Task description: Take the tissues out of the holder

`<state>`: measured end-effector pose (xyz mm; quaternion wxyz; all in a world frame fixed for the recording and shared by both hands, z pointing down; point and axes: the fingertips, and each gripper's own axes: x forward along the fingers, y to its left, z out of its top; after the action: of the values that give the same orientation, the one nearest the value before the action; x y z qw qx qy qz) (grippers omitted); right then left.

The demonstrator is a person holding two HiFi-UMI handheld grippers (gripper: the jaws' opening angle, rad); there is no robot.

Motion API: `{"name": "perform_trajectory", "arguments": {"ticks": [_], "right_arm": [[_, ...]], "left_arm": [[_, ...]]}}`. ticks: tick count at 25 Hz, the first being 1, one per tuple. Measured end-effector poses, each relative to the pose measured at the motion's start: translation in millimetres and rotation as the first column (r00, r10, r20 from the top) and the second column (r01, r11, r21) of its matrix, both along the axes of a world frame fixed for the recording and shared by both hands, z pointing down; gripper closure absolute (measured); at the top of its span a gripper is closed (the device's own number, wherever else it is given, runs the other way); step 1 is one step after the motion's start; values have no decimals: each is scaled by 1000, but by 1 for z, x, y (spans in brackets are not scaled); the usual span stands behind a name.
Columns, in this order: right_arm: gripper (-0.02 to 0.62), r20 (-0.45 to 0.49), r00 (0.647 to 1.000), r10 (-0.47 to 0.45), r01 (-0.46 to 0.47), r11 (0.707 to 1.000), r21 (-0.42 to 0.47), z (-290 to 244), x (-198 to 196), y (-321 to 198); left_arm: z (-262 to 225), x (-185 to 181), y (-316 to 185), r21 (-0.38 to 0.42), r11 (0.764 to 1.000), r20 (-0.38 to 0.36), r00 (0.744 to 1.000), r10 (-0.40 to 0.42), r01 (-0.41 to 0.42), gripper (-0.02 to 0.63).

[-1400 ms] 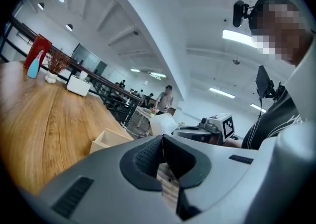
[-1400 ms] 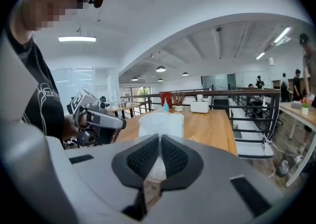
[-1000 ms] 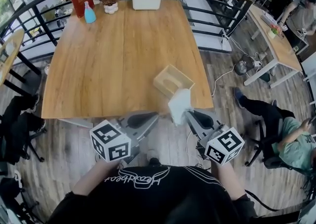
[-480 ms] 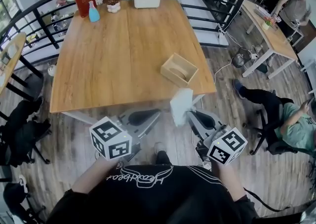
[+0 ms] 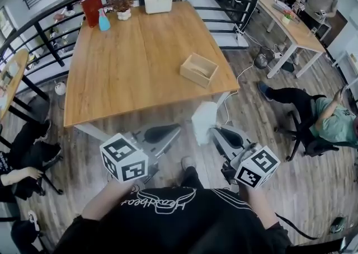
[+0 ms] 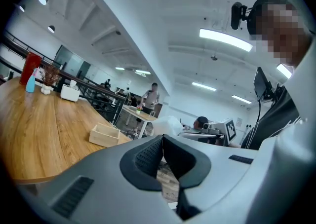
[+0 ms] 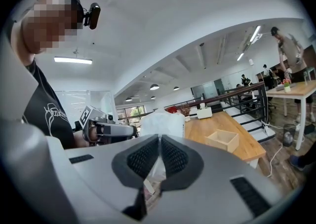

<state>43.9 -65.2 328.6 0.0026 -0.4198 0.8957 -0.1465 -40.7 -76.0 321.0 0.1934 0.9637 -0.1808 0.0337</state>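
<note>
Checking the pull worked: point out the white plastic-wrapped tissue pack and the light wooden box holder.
White plastic-wrapped tissue pack [image 5: 204, 120]: head view, middle of its face.
Light wooden box holder [image 5: 193, 79]: head view, near side wall.

The tissues [image 5: 203, 122] moved farther from the holder [image 5: 198, 70].

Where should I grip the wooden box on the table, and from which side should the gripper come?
Grip one thin side wall of the wooden box at its rim, coming from above, one jaw inside and one outside. It lies flat on the table with its top open, so the walls stand free.
</note>
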Motion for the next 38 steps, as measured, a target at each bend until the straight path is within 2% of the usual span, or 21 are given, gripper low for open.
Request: {"name": "perform_trajectory", "arguments": {"ticks": [13,38], "right_arm": [[574,21,998,55,-55,998,31,-15,-11,80],[574,10,995,101,-101,994,31,-9,1,114]], "left_arm": [[-14,-13,75,33,998,-7,999,51,-50,592],[-10,1,105,40,993,4,994,113,-113,592]]}}
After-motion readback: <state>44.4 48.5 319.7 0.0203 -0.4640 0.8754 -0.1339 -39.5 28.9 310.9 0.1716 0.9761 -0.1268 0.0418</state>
